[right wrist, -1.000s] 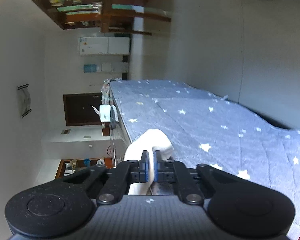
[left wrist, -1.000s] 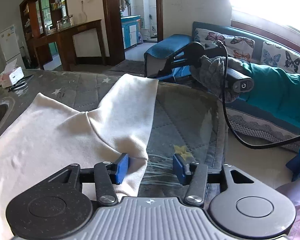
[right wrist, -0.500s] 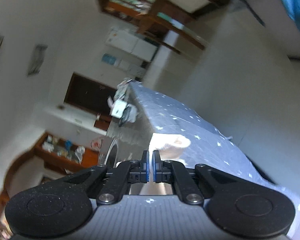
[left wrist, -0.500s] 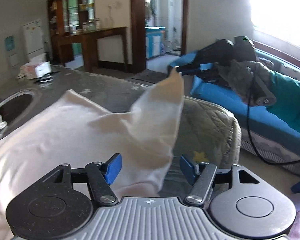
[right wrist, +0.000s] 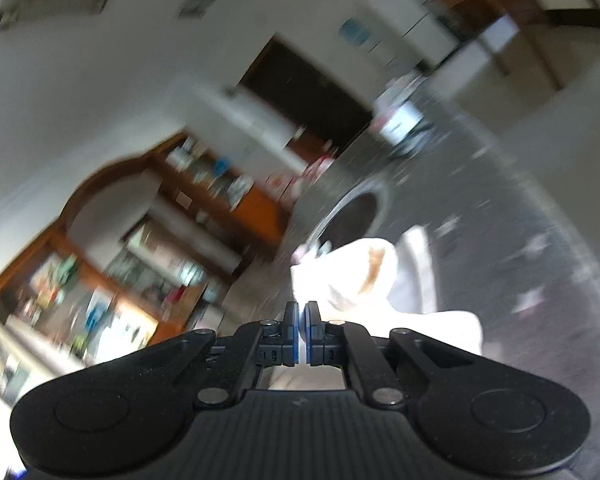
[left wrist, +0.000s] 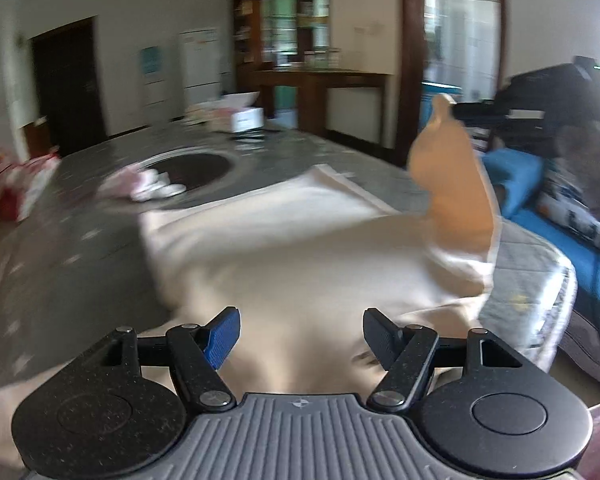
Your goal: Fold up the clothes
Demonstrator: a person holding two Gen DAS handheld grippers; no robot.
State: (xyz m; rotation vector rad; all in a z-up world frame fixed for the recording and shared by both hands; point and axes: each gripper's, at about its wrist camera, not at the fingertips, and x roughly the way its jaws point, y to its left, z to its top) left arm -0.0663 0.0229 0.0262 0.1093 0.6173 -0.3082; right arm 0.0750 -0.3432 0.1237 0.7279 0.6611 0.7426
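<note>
Right gripper [right wrist: 301, 322]: blue pads pressed almost together on a pinch of the cream-white soft cotton garment [right wrist: 364, 276], corner bunched just ahead of the tips and lifted off the grey star-patterned quilted table cover [right wrist: 540, 208]. Seen from the left view as a raised peak of cloth [left wrist: 452, 176] ahead and to the right, tied to the dark gripper body beyond it.

Left gripper [left wrist: 298, 334]: blue-padded fingers spread wide, holding nothing, hovering low over the near part of the same garment, which spreads flat ahead of the tips and droops toward the table edge on the right. Further ahead and left, a round dark recess in the tabletop [left wrist: 196, 166] with small pink-and-white cloth bits [left wrist: 148, 184] at its rim; beyond that a white tissue box [left wrist: 246, 118].

Judged step: first fold, with one corner being carried across the body. Next move likely calls for laying that corner down squarely on the flat portion, with the free gripper pinning or taking the near hem so the layer does not drag. Heavy blur, so exact edge alignment not readable
</note>
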